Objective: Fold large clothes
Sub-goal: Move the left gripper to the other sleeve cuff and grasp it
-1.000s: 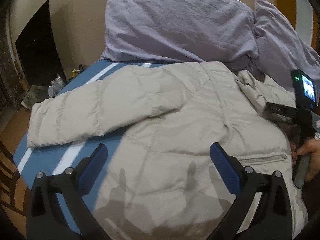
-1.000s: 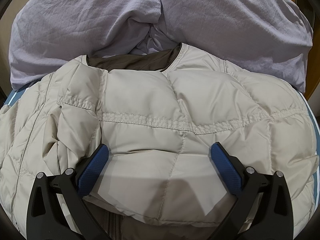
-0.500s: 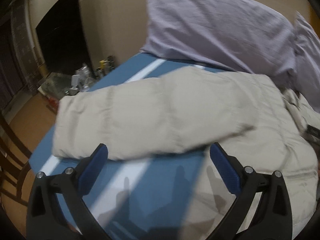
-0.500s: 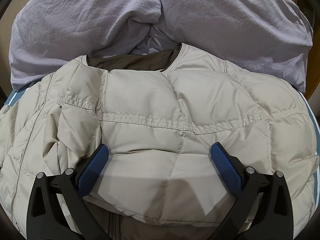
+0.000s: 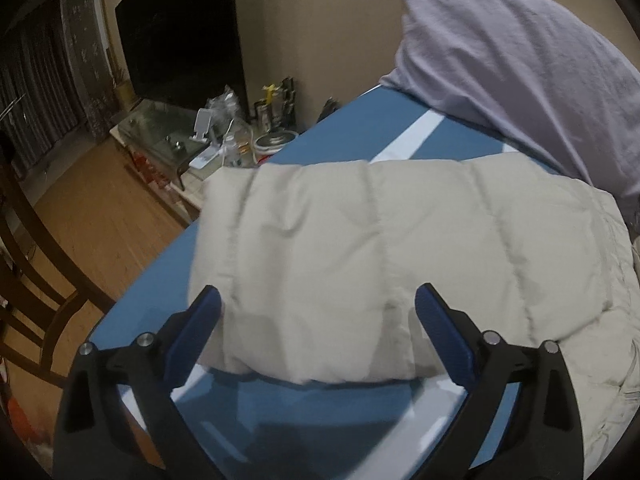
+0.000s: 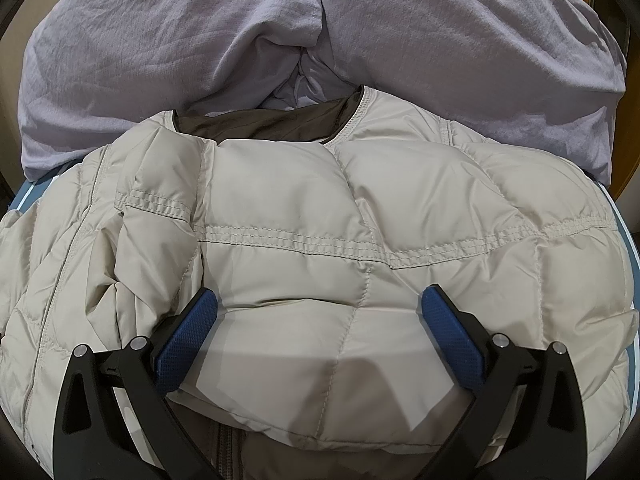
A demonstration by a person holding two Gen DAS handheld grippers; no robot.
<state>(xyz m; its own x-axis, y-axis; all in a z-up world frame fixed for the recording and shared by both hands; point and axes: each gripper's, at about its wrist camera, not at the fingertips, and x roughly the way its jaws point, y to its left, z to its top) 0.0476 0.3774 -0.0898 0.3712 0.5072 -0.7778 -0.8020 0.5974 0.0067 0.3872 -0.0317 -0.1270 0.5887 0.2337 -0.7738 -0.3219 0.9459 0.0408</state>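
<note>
The left gripper [image 5: 316,312] has swung out over the puffer jacket's sleeve [image 5: 380,248], wide open and empty, poised to fold it inward while the right gripper [image 6: 318,314] waits, also agape and empty

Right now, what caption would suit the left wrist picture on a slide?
Open left gripper poised over the outstretched sleeve of a cream puffer jacket on a blue bed, lilac pillow behind.

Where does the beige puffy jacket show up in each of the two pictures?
Left wrist view: the jacket fills the centre and right; its sleeve lies across the blue bed cover, ahead of the open tongs.
Right wrist view: the jacket fills the middle and bottom, collar at the top.
Shared landmark: the lilac pillow behind the jacket.
</note>
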